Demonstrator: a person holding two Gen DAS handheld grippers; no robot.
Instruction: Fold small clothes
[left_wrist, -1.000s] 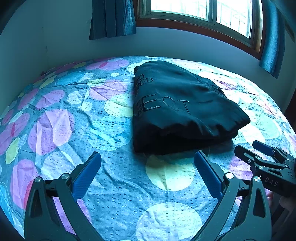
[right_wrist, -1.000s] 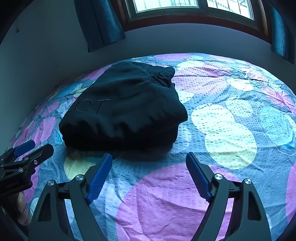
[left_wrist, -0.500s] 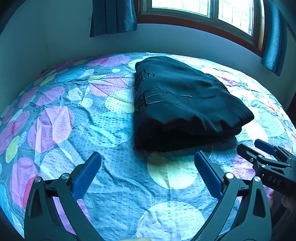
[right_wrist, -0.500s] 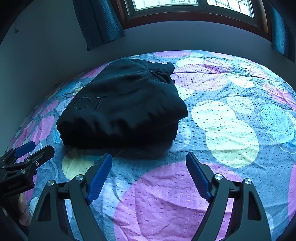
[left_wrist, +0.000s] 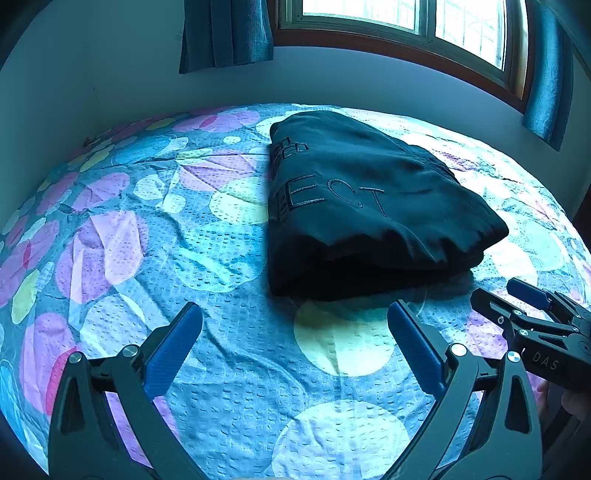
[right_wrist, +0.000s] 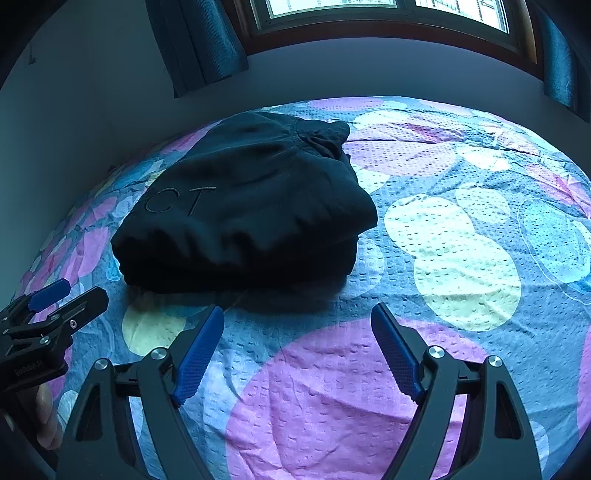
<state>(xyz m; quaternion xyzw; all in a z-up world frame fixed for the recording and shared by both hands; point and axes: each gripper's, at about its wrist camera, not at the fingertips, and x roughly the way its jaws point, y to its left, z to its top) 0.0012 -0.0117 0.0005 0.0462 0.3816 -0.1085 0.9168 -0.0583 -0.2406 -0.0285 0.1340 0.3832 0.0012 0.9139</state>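
A bedspread (left_wrist: 229, 369) printed with pink, yellow and pale blue circles covers the bed, which runs back to a wall under a window (left_wrist: 406, 22) with blue curtains (left_wrist: 225, 33). A black garment (left_wrist: 369, 206) with stitched letters lies folded in a thick stack on the bedspread, toward the far side. The left gripper (left_wrist: 295, 325) hovers just in front of it, jaws wide apart and empty. The right gripper (right_wrist: 297, 328) sits beside it, likewise spread wide and holding nothing, close to the garment's near edge.
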